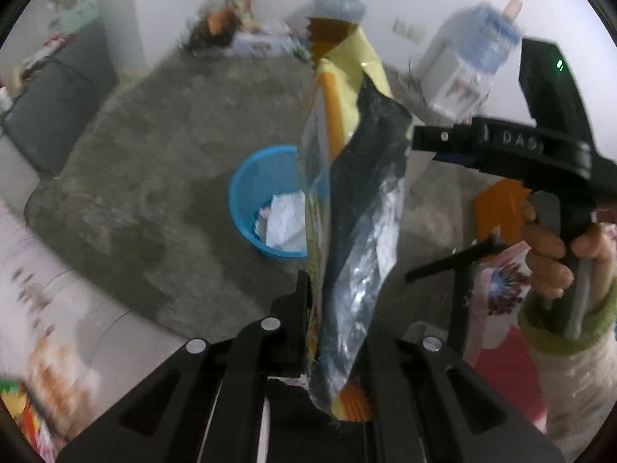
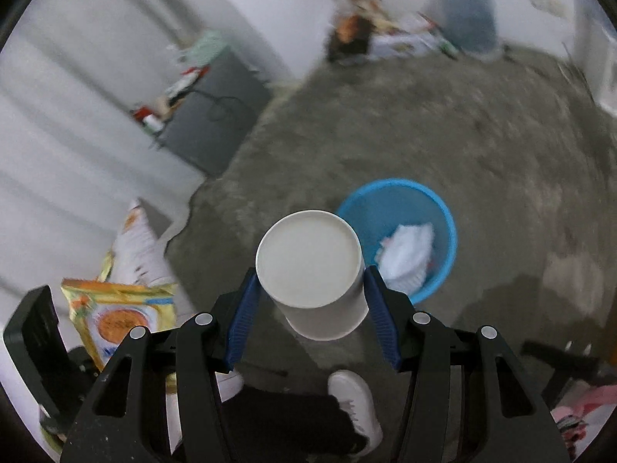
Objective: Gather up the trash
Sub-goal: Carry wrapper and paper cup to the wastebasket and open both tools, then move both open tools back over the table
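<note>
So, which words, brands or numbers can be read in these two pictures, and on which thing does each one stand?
"DAS": raised letters on the black body of the right gripper, seen from the left wrist; it may run on behind the hand.
Snack bag in the left gripper: print too blurred to read.
Water jug label: blurred.
Yellow packet by the wall: blurred.
Paper cup: no text shows.

A bin [image 2: 443, 208] is sitting on the floor [image 2: 482, 135], paper [image 2: 407, 250] lying inside, a cup [image 2: 312, 270] hovering near-left.
</note>
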Demonstrator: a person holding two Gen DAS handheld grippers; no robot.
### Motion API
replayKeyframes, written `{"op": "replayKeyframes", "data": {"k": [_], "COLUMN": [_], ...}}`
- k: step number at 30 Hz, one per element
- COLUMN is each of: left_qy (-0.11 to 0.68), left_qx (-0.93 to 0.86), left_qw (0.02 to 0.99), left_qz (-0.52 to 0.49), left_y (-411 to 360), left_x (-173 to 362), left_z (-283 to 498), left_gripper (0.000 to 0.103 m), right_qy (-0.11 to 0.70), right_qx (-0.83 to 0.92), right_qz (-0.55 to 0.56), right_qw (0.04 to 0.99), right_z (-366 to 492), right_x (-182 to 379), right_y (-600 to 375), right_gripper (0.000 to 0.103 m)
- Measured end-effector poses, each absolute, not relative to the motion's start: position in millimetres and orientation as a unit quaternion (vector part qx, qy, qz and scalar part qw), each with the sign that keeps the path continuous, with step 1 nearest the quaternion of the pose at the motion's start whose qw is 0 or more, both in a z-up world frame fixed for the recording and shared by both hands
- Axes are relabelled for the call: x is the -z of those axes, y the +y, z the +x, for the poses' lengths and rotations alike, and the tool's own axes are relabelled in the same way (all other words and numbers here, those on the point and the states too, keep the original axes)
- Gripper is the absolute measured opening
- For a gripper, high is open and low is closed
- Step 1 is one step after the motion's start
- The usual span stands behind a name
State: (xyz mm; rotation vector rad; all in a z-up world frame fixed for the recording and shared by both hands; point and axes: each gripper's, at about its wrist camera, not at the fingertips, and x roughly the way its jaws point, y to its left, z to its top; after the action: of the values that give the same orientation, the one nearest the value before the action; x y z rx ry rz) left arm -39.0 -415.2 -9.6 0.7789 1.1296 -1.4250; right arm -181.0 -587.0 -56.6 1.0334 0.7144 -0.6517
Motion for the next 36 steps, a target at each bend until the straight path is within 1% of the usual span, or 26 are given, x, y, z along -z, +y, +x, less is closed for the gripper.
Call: {"op": "replayKeyframes", "data": {"k": [4,10,11,12,13,14,15,17,20,25,30,33,36], "left_qy": [0.49,0.484,0.483,0.487,0.49,0.49,0.484,0.479,0.489,0.491,0.514,0.521,0.517], "left_qx": [0.585,0.578,0.575,0.57,0.567,0.563,0.559,0.552,0.545,0.545,0.547,0.556,0.57], "left_qw": [0.53,0.521,0.522,0.524,0.527,0.533,0.548,0.563,0.569,0.582,0.603,0.619,0.619], "left_qz": [0.37,0.401,0.403,0.404,0.402,0.398,0.391,0.385,0.375,0.351,0.27,0.191,0.155], "left_y": [-458.4,-498.5,-506.0,-514.7,-520.1,-524.8,-528.7,-535.2,-537.2,-527.7,-505.2,-476.8,-443.0], "left_x": [63.0,115.7,121.4,129.6,132.6,134.6,136.4,139.2,142.0,129.0,91.4,58.2,27.2], "left_z": [-55.9,-68.4,-67.9,-66.5,-65.0,-64.8,-62.9,-61.2,-56.9,-54.0,-42.9,-30.2,-25.2], "left_gripper": [0.006,0.007,0.01,0.025,0.036,0.05,0.054,0.058,0.058,0.058,0.063,0.065,0.066], "right_qy": [0.329,0.319,0.316,0.313,0.307,0.303,0.302,0.301,0.291,0.285,0.275,0.263,0.266], "right_qx": [0.309,0.322,0.322,0.324,0.326,0.328,0.329,0.334,0.33,0.34,0.357,0.366,0.377], "right_qz": [0.514,0.558,0.566,0.573,0.58,0.588,0.593,0.602,0.613,0.586,0.553,0.53,0.497], "right_qw": [0.729,0.695,0.69,0.685,0.68,0.674,0.669,0.66,0.657,0.678,0.701,0.718,0.735], "right_z": [-189.1,-183.1,-180.0,-178.5,-177.2,-176.2,-175.4,-179.4,-185.1,-197.5,-210.6,-212.8,-208.7], "right_x": [96.4,142.0,151.5,158.3,165.4,172.3,177.3,180.7,180.6,156.8,114.5,86.2,61.5], "right_y": [-609.2,-641.8,-649.9,-655.1,-659.7,-663.5,-666.4,-669.1,-667.5,-655.4,-629.4,-600.0,-570.7], "right_gripper": [0.052,0.054,0.06,0.064,0.072,0.073,0.073,0.073,0.073,0.073,0.075,0.079,0.084]}}
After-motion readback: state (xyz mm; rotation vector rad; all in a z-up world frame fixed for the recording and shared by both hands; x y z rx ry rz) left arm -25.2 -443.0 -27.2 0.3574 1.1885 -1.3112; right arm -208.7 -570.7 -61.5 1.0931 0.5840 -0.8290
